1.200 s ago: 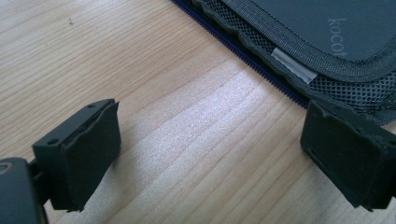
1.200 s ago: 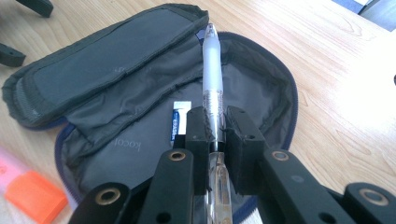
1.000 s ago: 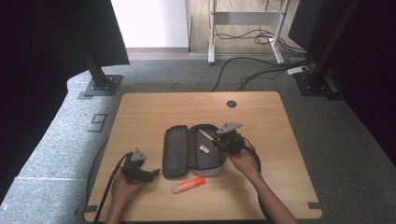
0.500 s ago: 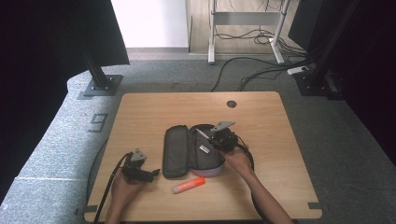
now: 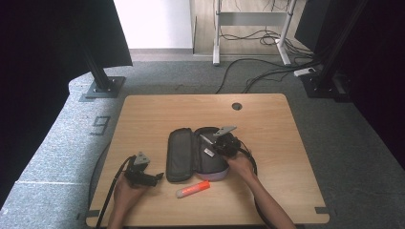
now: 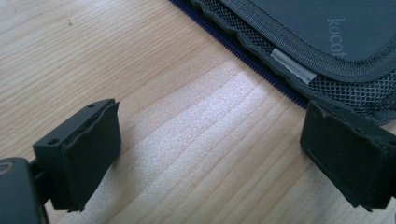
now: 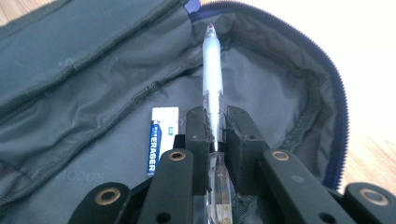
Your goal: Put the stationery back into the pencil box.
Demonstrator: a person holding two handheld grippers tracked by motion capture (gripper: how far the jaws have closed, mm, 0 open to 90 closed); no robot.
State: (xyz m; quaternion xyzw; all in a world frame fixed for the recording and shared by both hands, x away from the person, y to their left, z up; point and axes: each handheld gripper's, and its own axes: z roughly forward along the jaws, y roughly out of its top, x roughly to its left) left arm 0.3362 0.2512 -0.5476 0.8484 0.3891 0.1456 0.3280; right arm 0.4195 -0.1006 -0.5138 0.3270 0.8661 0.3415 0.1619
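1. Since a second ago, the right gripper (image 5: 216,142) has been shifting a little toward the table's left, from the right edge of the pencil case (image 5: 197,153) to a spot over its open compartment, while the left gripper (image 5: 155,178) is staying where it was.
2. Right now the right gripper is clamping a silver pen (image 7: 213,95) between its jaws, and the pen is pointing forward into the case, its tip near the far zipper edge.
3. In the right gripper view, a white and blue eraser (image 7: 160,136) is lying flat on the grey lining, just beside the gripper's left jaw.
4. The case is lying unzipped and spread open at the middle of the wooden table (image 5: 157,109), lid flap to the left.
5. The left gripper is resting on the table near the front left corner, its jaws standing wide apart and gripping nothing; in its own view the mesh edge of the case (image 6: 299,56) is sitting just beside one jaw.
6. An orange-capped marker (image 5: 192,189) is lying on the table just in front of the case, between the two hands.
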